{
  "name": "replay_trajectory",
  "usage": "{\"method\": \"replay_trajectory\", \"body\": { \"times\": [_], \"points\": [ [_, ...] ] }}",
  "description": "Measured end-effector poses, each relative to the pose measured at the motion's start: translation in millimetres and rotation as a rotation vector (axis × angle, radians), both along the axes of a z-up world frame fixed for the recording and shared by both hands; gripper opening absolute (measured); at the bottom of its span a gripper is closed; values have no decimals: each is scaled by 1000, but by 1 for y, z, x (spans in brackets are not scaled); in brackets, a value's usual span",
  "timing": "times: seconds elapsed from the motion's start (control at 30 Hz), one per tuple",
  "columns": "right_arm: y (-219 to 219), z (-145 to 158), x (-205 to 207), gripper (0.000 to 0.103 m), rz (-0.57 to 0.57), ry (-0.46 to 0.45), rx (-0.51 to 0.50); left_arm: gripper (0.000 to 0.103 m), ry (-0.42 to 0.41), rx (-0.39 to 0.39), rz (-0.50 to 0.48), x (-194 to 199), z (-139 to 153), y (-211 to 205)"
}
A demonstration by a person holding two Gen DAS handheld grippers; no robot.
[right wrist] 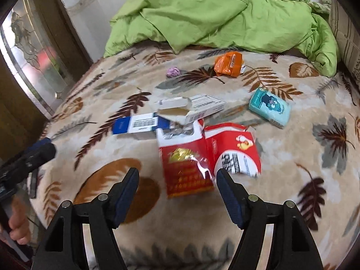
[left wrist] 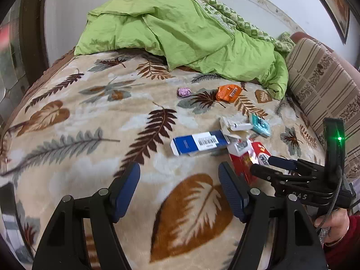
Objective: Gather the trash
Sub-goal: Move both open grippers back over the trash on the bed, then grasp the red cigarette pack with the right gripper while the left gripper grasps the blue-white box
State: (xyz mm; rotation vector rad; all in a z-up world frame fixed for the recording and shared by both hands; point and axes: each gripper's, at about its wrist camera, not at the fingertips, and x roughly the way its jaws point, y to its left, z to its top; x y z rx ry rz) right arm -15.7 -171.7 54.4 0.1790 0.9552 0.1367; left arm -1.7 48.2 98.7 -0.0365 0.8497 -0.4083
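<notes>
On top of the bed, pretty much nothing's been collected yet as far as I can tell: every bit of trash is lying loose on the fuzzy leaf-print blanket (right wrist: 292, 157), and I can't spot a bin or bag anywhere in either view.

Going left to right in the right wrist view: the left gripper (left wrist: 178, 189) pokes in at the edge, jaws spread wide with nothing between them. Then a long blue-and-white carton (right wrist: 139, 124), rigid cardboard with a barcode. Further back, a small crumpled purple foil ball (right wrist: 173, 71). Partly over the blue one sits a torn-open white box (right wrist: 191, 108), ragged cardboard edges. Right in front of it, the red cigarette pack (right wrist: 189, 164), glossy, with its wrap peeling, touching a ripped red-and-white pack (right wrist: 236, 150) beside it. Behind those, a scrunched orange wrapper (right wrist: 228, 64), crinkly plastic. Far right, a soft teal tissue pack (right wrist: 268, 109) with a cartoon on it.

The right gripper (right wrist: 177, 191) is also wide open and empty, hovering just short of the red pack, so I'd guess that's first to go. A rumpled green duvet (right wrist: 225, 15) is piled at the back.
</notes>
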Motion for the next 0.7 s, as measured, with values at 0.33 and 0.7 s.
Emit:
{"method": "replay_trajectory", "body": {
  "times": [0.33,0.7],
  "points": [
    [6,-25,21,73,25,43,-30,71,36,33,-63,38,-19,-25],
    [-20,-1,-53,58,-77,-2,123,75,22,136,-198,81,-42,-77]
  ]
}}
